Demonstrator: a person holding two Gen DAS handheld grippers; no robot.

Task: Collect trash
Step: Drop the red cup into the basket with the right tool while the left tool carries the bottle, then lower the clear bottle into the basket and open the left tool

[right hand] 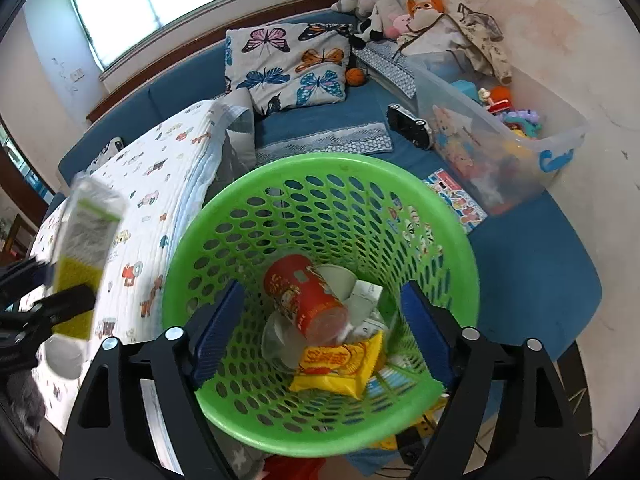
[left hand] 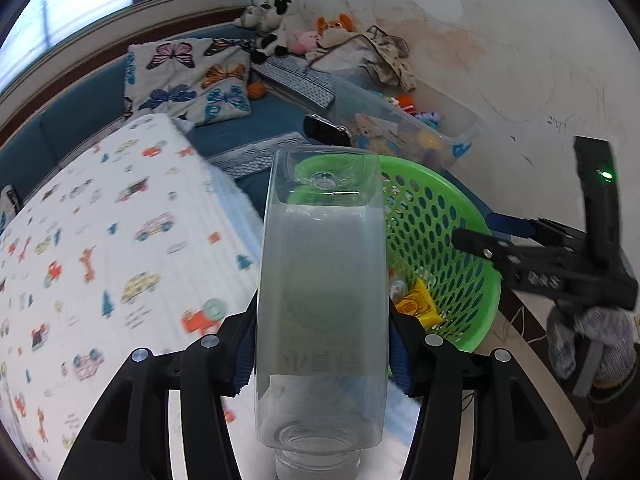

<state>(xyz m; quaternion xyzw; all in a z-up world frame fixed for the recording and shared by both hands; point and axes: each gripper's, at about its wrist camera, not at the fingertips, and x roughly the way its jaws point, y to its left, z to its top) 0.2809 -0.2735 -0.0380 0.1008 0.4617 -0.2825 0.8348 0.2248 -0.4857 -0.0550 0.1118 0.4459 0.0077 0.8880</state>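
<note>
Left gripper (left hand: 322,354) has its jaws clamped on a clear square plastic bottle (left hand: 322,280), base pointing forward, neck toward the camera; held this way, probably for dropping into the green perforated plastic basket (right hand: 320,184) just beside it. Bottle not over the rim yet, still above the vehicle-print quilt (left hand: 100,240). Right gripper (right hand: 320,328) hangs over the basket mouth, jaws spread wide, nothing between them. Basket already holds a red printed can (right hand: 304,296), a yellow snack wrapper (right hand: 340,368) and crumpled white paper (right hand: 366,296). Basket stands against the blue bed (right hand: 520,260).
</note>
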